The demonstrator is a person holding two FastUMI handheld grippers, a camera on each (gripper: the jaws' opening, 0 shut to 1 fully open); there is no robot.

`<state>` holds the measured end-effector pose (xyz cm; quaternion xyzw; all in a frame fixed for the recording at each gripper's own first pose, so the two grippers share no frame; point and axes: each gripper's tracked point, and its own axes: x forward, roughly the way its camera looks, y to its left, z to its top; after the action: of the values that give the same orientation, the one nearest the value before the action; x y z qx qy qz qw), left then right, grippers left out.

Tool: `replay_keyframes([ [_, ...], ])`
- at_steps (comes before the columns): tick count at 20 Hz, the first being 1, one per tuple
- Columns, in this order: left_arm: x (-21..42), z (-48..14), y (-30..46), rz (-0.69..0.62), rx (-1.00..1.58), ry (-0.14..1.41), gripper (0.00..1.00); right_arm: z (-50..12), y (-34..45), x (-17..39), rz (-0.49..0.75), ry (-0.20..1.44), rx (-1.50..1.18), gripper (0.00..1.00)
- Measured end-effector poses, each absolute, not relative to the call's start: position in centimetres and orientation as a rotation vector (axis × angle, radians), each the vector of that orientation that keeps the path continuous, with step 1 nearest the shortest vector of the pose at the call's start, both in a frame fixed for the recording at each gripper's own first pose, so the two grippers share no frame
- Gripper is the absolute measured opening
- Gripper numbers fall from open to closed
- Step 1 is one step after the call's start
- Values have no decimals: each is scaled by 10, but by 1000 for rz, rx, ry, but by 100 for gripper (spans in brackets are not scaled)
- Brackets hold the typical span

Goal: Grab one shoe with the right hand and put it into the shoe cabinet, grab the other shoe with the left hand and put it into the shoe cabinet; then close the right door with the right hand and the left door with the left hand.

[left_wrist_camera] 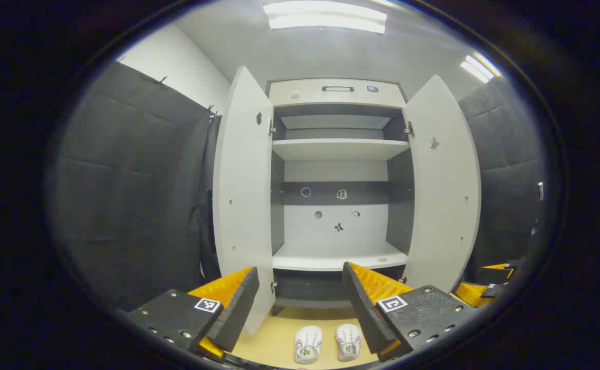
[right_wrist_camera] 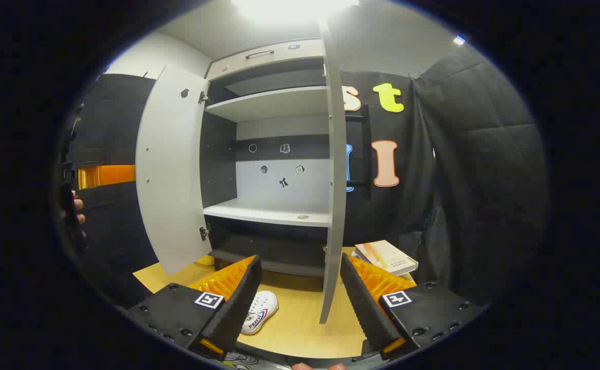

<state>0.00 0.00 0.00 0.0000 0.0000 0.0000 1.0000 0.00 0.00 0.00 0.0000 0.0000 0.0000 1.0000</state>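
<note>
Two white shoes, one beside the other, lie side by side on the wooden floor in front of the shoe cabinet. Both cabinet doors stand open, the left door and the right door. My left gripper is open above the shoes, holding nothing. In the right gripper view one white shoe lies low beside the left finger; my right gripper is open and holds nothing, facing the cabinet's lower shelf. The right door shows edge-on.
A book lies on the floor right of the cabinet. Padded dark booth walls close in on both sides. A hand holds the other gripper at the far left of the right gripper view. The other gripper shows low right in the left gripper view.
</note>
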Motion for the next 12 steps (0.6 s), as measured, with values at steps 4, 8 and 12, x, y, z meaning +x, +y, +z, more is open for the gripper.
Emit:
replay_keyframes([
  [4,9,-15,20,-28,-5,57,94,-6,8,0,-98,47,27,96],
  [8,17,-36,38,-71,-4,78,94,-14,23,4,-138,86,3,97],
  [12,22,-51,49,-107,24,80,94,-18,47,11,-146,83,43,96],
])
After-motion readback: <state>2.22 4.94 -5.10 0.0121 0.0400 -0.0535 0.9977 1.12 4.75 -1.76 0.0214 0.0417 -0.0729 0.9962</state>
